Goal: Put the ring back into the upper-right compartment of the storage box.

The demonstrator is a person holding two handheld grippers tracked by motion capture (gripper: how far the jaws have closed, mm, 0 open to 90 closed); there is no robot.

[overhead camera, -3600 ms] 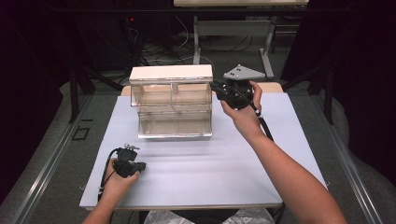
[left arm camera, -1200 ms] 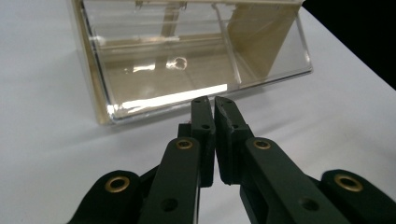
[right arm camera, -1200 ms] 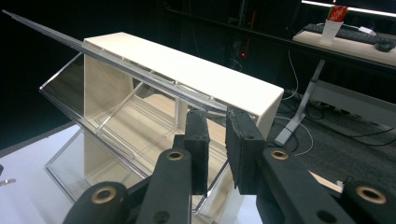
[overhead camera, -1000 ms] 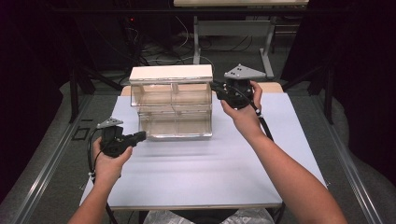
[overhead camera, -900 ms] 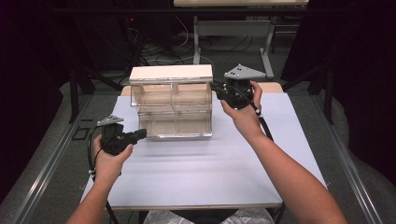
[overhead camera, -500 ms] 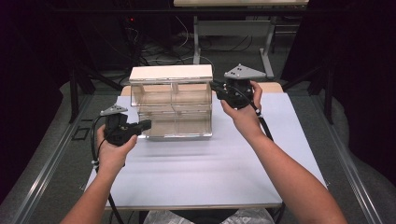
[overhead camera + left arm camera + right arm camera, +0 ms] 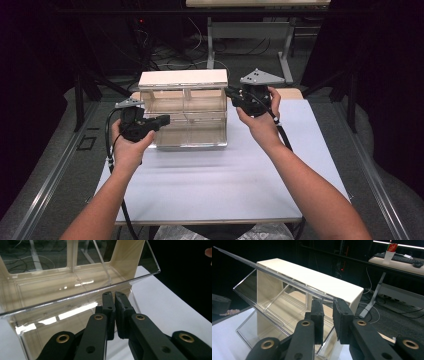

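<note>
One pale wooden cabinet (image 7: pixel 183 80) stands at the far middle of the white table (image 7: pixel 220 185), and it carries two clear plastic bins, an upper one (image 7: pixel 185 102) and a lower one (image 7: pixel 192 132), stacked one above the other, both tipped open toward the person. Two grippers are at work, one in each hand. The left gripper (image 7: pixel 162 120) reaches in from the left to the lower bin's left end; in the left gripper view (image 7: pixel 114 296) its two black jaws are almost pressed together, a thin gap between them, just under that bin's clear front rim (image 7: pixel 82 298). The right gripper (image 7: pixel 231 93) is at the upper bin's right end; in the right gripper view (image 7: pixel 327 303) its two jaws pinch the thin clear front panel (image 7: pixel 274 273) of the upper bin
</note>
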